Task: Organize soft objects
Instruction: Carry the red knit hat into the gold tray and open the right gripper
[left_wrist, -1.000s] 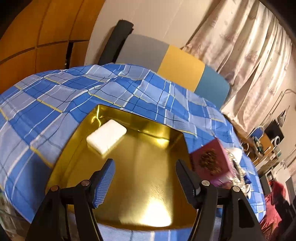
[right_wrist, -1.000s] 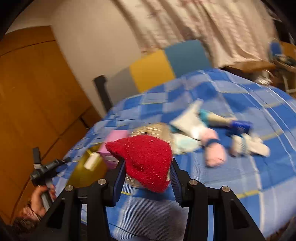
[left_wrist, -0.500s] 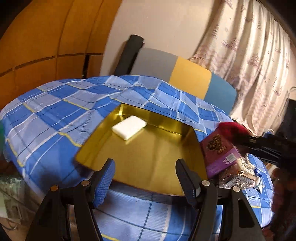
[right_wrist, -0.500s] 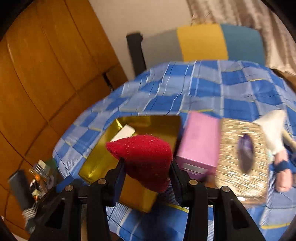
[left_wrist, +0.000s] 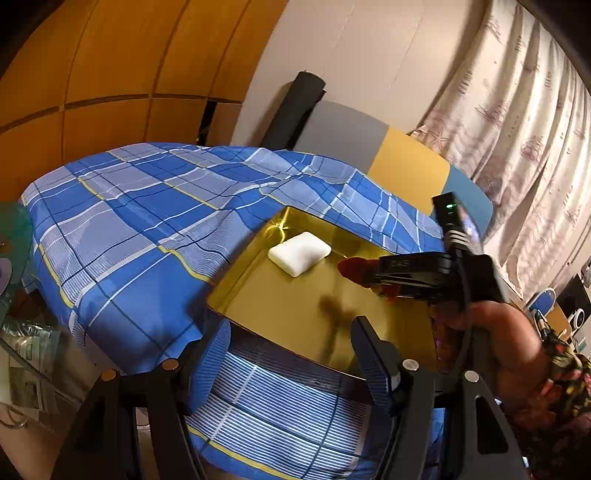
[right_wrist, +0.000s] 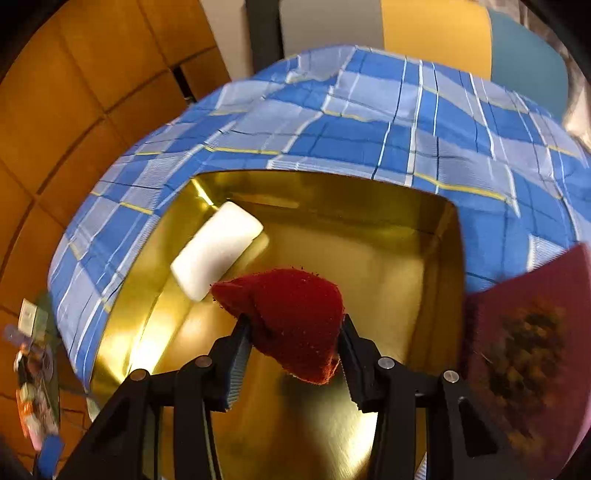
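Observation:
A gold tray (left_wrist: 295, 306) lies on the blue plaid cloth, with a white soft pad (left_wrist: 299, 253) in its far left part. My right gripper (right_wrist: 295, 343) is shut on a red fuzzy soft object (right_wrist: 291, 317) and holds it above the tray (right_wrist: 388, 266), just right of the white pad (right_wrist: 216, 251). In the left wrist view the right gripper (left_wrist: 354, 269) reaches in from the right with the red object (left_wrist: 360, 271) over the tray. My left gripper (left_wrist: 290, 354) is open and empty at the tray's near edge.
A maroon box (right_wrist: 528, 339) stands right of the tray. The plaid cloth (left_wrist: 147, 229) covers the table. A grey, yellow and blue chair back (left_wrist: 388, 162) stands behind. Clutter (left_wrist: 26, 354) lies below the table's left edge.
My right gripper has carried the red object leftward over the gold tray. My left gripper has pulled back from above the tray to its near edge, staying open.

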